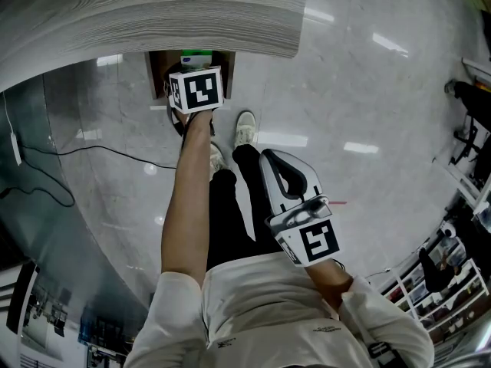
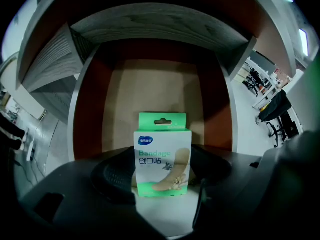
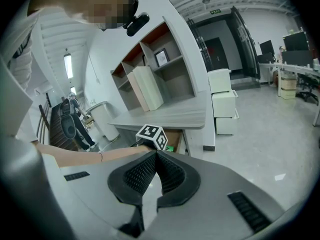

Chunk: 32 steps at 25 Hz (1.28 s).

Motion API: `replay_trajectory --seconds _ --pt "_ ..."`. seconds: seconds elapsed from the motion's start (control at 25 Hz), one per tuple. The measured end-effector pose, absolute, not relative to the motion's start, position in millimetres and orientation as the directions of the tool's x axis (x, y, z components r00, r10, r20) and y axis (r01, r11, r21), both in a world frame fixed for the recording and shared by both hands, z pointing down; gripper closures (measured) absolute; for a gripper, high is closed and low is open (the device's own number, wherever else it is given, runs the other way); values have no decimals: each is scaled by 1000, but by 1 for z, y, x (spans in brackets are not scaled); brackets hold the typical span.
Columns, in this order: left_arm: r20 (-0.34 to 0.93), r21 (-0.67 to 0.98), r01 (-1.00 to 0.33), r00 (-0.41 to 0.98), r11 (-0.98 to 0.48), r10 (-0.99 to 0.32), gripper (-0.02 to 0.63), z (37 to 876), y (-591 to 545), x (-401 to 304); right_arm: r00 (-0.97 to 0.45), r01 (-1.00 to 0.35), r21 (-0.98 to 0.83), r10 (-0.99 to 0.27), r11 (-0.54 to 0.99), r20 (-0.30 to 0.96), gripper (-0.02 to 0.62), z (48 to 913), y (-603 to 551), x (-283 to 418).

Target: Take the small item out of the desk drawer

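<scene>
Left hand-held gripper (image 2: 161,178) released: jaws apart, bandage box (image 2: 162,156) standing between them, a sliver of gap on the right side, pads not clamping. Box text: "Bandage" in green letters, Chinese characters 创口贴 below in dark blue, a small blue oval logo top left with print too small to read. The box is white at the top fading to green at the bottom, with a green hang tab and a slot on top. Its front shows a beige plaster strip on the diagonal and a small cartoon figure. The box is upright, front face toward the left gripper view. It sits inside the open drawer (image 2: 120,99), which has a tan floor and reddish-brown sides. Grey wood-grain surface (image 1: 153,14) above the drawer. Right hand-held gripper (image 3: 156,156) clenched, pads together, nothing in them, held near the person's torso, well apart from the drawer. Glossy pale floor (image 1: 345,90) around.
</scene>
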<state>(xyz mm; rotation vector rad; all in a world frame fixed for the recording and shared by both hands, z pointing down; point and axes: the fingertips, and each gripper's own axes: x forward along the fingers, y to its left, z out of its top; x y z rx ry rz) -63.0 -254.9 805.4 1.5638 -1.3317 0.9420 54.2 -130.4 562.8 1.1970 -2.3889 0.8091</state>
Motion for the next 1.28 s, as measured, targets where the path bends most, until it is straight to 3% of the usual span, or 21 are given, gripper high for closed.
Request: replay_trajectory --seconds 0.72,1.28 --pt "857 116 -989 146 -90 -494 250 730 -242 -70 -567 -823 -290 -668 489 482 563 523 -120 48" --pt "824 143 -983 181 -112 -537 250 646 -214 -75 -544 -838 -242 -717 489 436 563 457 -110 44"
